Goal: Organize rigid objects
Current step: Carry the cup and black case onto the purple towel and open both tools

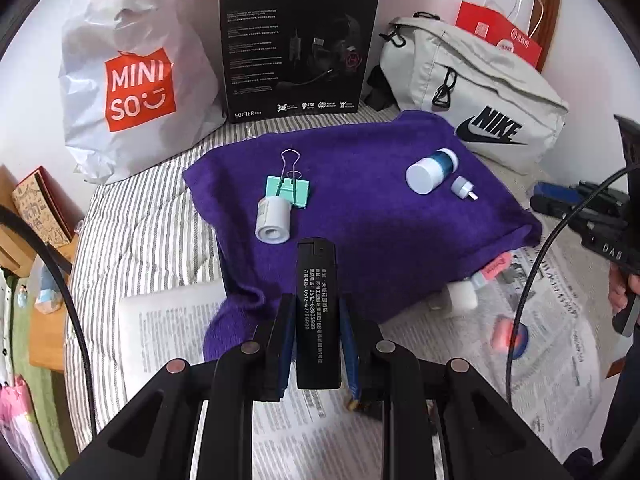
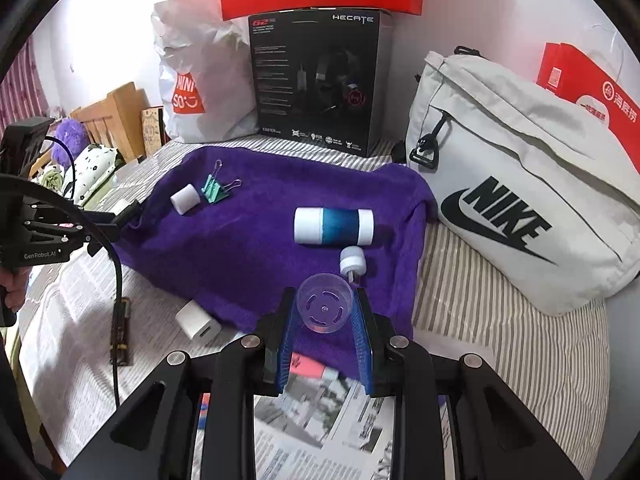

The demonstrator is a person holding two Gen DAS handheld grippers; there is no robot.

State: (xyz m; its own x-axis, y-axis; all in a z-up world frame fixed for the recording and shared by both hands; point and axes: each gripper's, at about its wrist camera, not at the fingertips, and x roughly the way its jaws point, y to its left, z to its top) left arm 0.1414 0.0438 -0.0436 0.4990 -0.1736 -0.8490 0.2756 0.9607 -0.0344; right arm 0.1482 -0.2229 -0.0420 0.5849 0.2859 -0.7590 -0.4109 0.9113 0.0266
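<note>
My left gripper (image 1: pixel 317 312) is shut on a black lighter (image 1: pixel 318 312) with white print, held over the near edge of the purple towel (image 1: pixel 360 208). On the towel lie a green binder clip (image 1: pixel 288 190), a white tape roll (image 1: pixel 273 220), a blue-and-white bottle (image 1: pixel 430 170) and a small white cap (image 1: pixel 464 188). My right gripper (image 2: pixel 325 308) is shut on a clear round plastic cup (image 2: pixel 325 303), just short of the small white cap (image 2: pixel 353 261) and the blue-and-white bottle (image 2: pixel 334 226). The clip (image 2: pixel 216 192) and tape roll (image 2: pixel 185 199) lie at the towel's far left.
A Miniso bag (image 1: pixel 136 80), black headset box (image 1: pixel 298 44) and grey Nike bag (image 1: pixel 476 92) line the back wall. A white charger (image 2: pixel 199 324), a battery (image 2: pixel 121 332) and a pink item (image 2: pixel 306 366) lie on newspaper near the towel (image 2: pixel 256 240). The left gripper shows in the right wrist view (image 2: pixel 124 216).
</note>
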